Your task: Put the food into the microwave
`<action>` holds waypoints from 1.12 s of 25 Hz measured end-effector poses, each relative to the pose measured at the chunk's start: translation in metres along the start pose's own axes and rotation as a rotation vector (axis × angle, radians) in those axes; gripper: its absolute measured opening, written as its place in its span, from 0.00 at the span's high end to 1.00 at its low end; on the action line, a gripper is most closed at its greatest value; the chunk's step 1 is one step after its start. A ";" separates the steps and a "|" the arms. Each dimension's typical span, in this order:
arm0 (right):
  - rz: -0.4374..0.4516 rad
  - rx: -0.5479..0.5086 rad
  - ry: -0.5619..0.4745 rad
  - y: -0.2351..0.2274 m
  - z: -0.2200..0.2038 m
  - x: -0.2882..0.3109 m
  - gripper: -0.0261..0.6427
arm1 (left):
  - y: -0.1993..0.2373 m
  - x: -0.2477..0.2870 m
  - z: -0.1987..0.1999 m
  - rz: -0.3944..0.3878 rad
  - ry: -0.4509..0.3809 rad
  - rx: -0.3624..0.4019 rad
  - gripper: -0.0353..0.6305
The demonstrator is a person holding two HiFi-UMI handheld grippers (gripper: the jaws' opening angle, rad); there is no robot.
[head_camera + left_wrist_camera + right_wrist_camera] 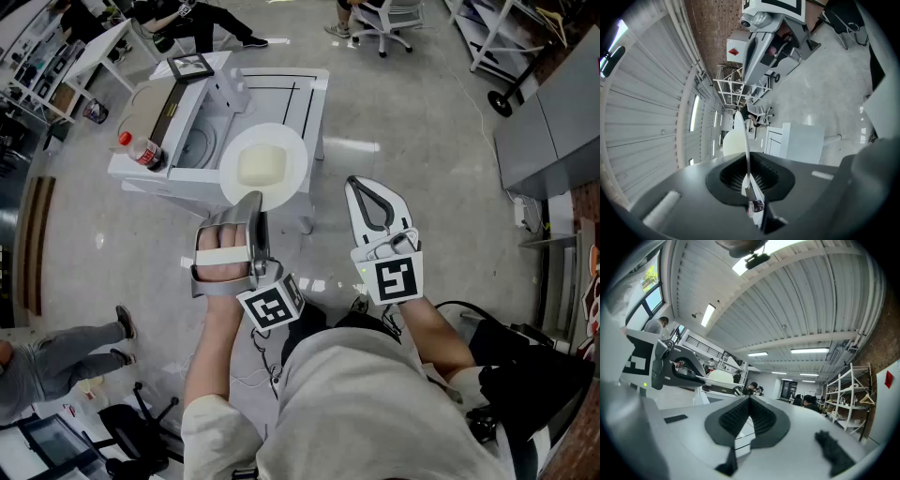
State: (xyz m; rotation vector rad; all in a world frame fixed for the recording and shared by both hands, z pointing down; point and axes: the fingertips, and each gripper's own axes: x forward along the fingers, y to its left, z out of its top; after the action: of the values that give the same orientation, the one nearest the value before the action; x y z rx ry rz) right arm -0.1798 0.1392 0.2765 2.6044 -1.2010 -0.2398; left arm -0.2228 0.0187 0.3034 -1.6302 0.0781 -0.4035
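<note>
Left gripper [255, 202] — clenched on the near rim of the white plate [292, 148]. In the left gripper view the plate sits edge-on between the pads. The plate carries a pale yellow block of food [261, 166] and is held over the near side of the white table [295, 89]. Right gripper [363, 185] — jaws pressed together with nothing between them, just right of the plate. A red-capped bottle [141, 150] sits at the table's left corner.

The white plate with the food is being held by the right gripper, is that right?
Not quite: the left gripper holds the white plate with the food, its jaws shut on the rim. The head view shows it; the right gripper carries nothing.
</note>
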 end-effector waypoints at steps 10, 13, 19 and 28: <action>0.013 -0.015 -0.012 -0.010 -0.004 -0.001 0.95 | -0.003 0.006 0.014 -0.012 -0.004 -0.005 0.90; 0.016 -0.005 -0.015 -0.013 -0.007 -0.004 0.94 | -0.006 0.006 0.018 -0.018 -0.001 -0.007 0.90; 0.041 -0.025 0.023 -0.031 -0.024 -0.017 0.94 | -0.009 0.008 0.033 -0.041 0.041 -0.016 0.90; 0.164 -0.034 -0.004 -0.043 -0.049 0.006 0.94 | -0.012 0.033 0.039 -0.055 0.153 -0.013 0.90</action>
State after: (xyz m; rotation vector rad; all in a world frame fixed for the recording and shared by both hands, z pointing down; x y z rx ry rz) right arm -0.1325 0.1699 0.3101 2.4606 -1.3905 -0.2304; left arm -0.1819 0.0479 0.3201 -1.6150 0.1512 -0.5707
